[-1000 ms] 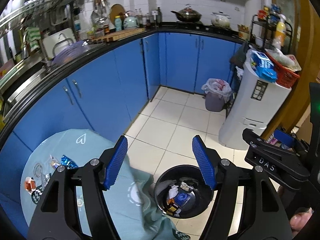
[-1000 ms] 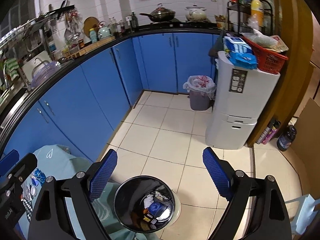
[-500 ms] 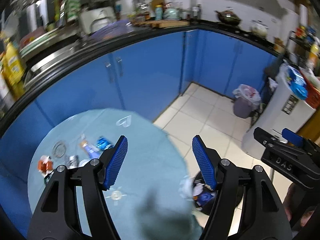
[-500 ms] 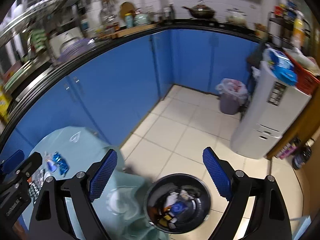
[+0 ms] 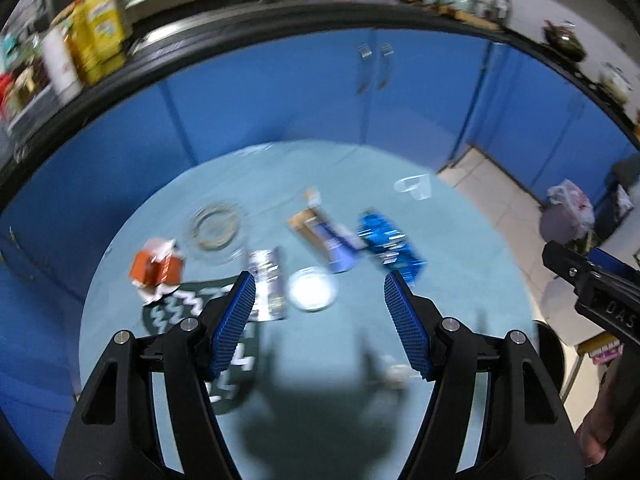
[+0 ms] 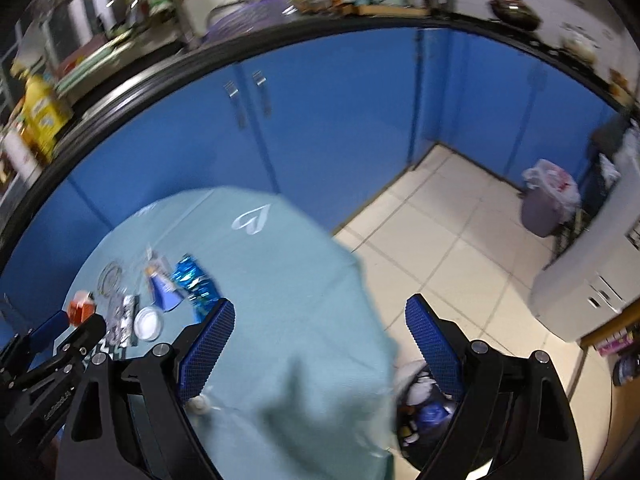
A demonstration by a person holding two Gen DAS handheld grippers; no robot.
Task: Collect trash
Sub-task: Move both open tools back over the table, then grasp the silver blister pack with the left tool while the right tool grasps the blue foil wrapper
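We see the trash mid-frame on the round teal tablecloth (image 5: 328,400): a crinkled blue foil wrapper (image 5: 390,246), a shiny silver packet (image 5: 267,284), a round white lid (image 5: 313,289) and an orange carton (image 5: 156,271). Our left gripper (image 5: 320,320) and right gripper (image 6: 318,344) gape wide, ribbed blue pads (image 5: 236,320) empty. The black bin (image 6: 424,408) sits lower right.

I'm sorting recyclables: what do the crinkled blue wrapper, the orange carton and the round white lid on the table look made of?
Blue wrapper: likely metallised plastic film, glossy, with bright glints on its creases. Orange carton: seemingly matte paperboard, with a torn white edge. White lid: probably plastic, though blur leaves that open.
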